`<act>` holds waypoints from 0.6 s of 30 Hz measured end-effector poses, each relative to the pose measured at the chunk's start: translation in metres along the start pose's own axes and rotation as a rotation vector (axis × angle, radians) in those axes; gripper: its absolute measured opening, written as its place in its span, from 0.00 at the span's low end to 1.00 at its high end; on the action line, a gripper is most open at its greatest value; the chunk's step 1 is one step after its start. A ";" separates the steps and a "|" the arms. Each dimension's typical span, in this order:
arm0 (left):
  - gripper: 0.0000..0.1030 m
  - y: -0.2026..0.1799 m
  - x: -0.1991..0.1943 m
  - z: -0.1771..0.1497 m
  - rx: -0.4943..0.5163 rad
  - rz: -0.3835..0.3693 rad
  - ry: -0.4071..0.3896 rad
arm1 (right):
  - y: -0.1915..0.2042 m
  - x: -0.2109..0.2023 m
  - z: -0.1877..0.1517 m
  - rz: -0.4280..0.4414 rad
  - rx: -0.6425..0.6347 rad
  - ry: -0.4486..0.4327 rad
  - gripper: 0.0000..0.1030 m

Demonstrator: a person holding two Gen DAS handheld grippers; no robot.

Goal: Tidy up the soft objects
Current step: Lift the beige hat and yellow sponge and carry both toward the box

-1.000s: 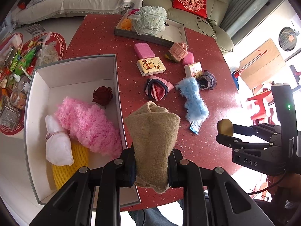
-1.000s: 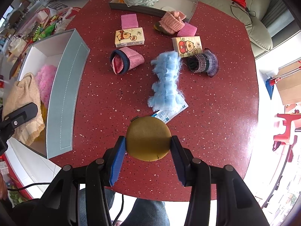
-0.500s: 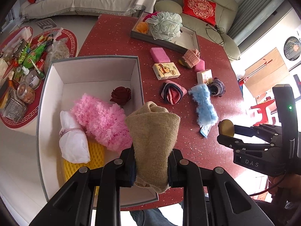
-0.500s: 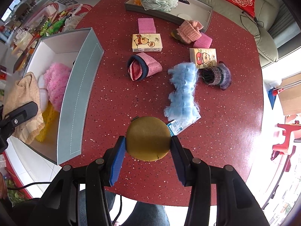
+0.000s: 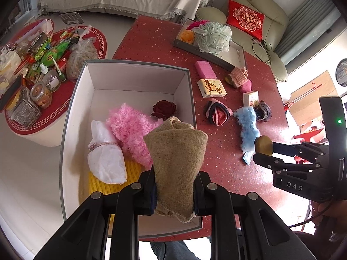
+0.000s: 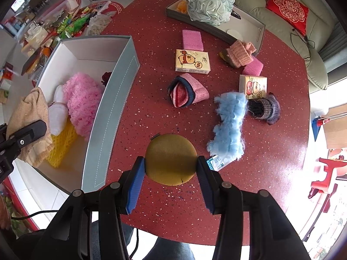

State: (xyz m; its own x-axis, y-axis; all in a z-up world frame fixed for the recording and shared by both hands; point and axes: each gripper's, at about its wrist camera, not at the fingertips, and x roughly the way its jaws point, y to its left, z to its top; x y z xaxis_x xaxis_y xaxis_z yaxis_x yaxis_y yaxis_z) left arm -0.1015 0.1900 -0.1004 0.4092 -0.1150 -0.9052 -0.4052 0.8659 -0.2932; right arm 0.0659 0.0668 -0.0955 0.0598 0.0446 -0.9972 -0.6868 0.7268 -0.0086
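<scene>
The beige knitted cloth (image 5: pixel 176 164) is pinched tight between the fingers of my left gripper (image 5: pixel 174 191), which I have over the near end of the grey box (image 5: pixel 190 91), above the pink fluffy piece (image 5: pixel 130 134), the white bundle (image 5: pixel 106 160) and the yellow mesh sponge (image 5: pixel 102 186) lying inside. My right gripper (image 6: pixel 171 168) is closed on the mustard round pad (image 6: pixel 171 159), its blue pads pressing both edges, above the red table (image 6: pixel 151 99) just beside the box. The blue fluffy piece (image 6: pixel 229 125) lies on the table near that pad.

coarse woven cloth (image 5: pixel 175 158) — glossy speckled table (image 6: pixel 271 162)
</scene>
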 end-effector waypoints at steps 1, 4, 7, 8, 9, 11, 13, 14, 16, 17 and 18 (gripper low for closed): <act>0.24 0.003 -0.001 -0.001 -0.006 0.002 -0.002 | 0.002 0.000 0.002 0.002 -0.006 -0.001 0.50; 0.24 0.011 -0.003 -0.001 -0.025 0.009 -0.007 | 0.011 -0.001 0.008 0.006 -0.026 -0.007 0.50; 0.24 0.019 -0.004 -0.002 -0.044 0.015 -0.011 | 0.020 -0.002 0.013 0.010 -0.047 -0.012 0.50; 0.24 0.021 -0.005 -0.003 -0.050 0.017 -0.012 | 0.023 -0.002 0.015 0.011 -0.054 -0.013 0.50; 0.24 0.024 -0.005 -0.003 -0.055 0.019 -0.014 | 0.026 -0.002 0.016 0.013 -0.060 -0.014 0.50; 0.24 0.029 -0.007 -0.004 -0.067 0.024 -0.018 | 0.032 -0.002 0.020 0.017 -0.074 -0.015 0.50; 0.24 0.034 -0.007 -0.004 -0.080 0.029 -0.019 | 0.038 -0.001 0.023 0.021 -0.089 -0.016 0.50; 0.24 0.037 -0.008 -0.005 -0.087 0.031 -0.020 | 0.041 -0.001 0.025 0.024 -0.096 -0.018 0.50; 0.24 0.043 -0.009 -0.006 -0.103 0.038 -0.022 | 0.048 -0.001 0.029 0.028 -0.112 -0.020 0.50; 0.24 0.045 -0.009 -0.007 -0.109 0.040 -0.024 | 0.051 -0.001 0.031 0.032 -0.119 -0.022 0.50; 0.24 0.048 -0.010 -0.007 -0.115 0.044 -0.023 | 0.055 -0.002 0.034 0.037 -0.128 -0.025 0.50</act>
State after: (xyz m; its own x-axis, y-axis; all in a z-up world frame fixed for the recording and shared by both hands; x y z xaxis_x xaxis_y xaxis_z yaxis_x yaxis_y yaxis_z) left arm -0.1307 0.2289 -0.1077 0.4076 -0.0657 -0.9108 -0.5134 0.8083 -0.2881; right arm 0.0523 0.1296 -0.0919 0.0491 0.0881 -0.9949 -0.7753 0.6313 0.0176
